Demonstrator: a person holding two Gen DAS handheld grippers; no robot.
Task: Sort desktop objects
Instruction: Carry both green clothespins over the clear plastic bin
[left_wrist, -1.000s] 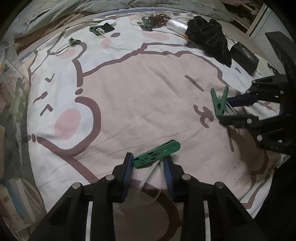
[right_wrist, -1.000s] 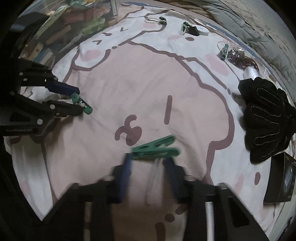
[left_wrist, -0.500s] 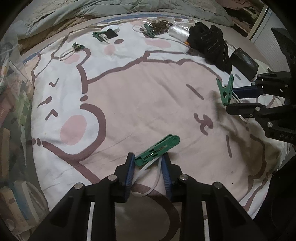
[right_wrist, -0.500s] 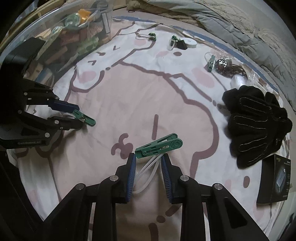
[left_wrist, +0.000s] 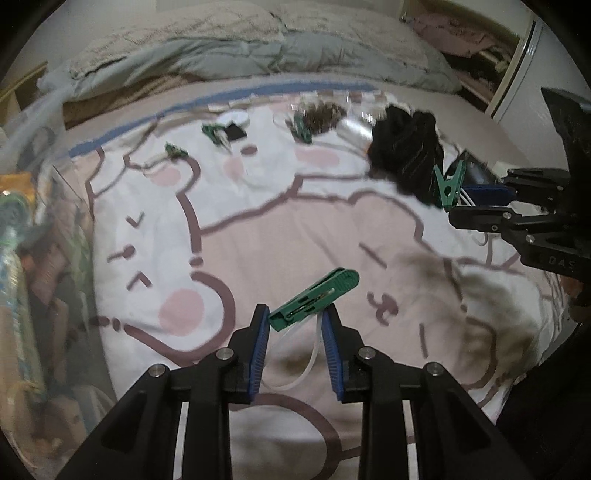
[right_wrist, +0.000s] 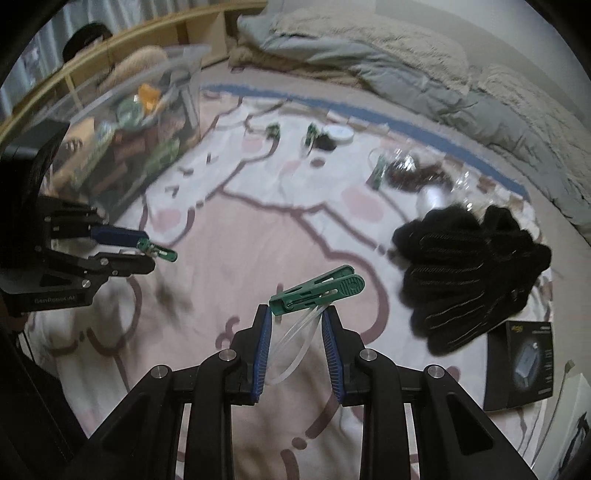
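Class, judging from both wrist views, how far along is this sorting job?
Done: the clear bin already holds items. In hand: the left gripper and right gripper each grip a green clip. Left: three clips, black gloves and a dark box lie on the blanket.

Two fisheye wrist cameras look steeply down along their own claws at a bed (left_wrist: 280, 229) spread with a cartoon-print cover. The left wrist view sits just behind the left claw (left_wrist: 295, 325), whose blue pads fill the lower frame; the right claw (left_wrist: 480, 205) enters at its right edge. The right wrist view sits just behind the right claw (right_wrist: 297, 321), with the left claw (right_wrist: 136, 251) at its left edge. Both views share the cover ahead of the claws, the black gloves (left_wrist: 406, 158) (right_wrist: 472, 273) and the grey duvet (left_wrist: 258, 62) (right_wrist: 406, 62) beyond.
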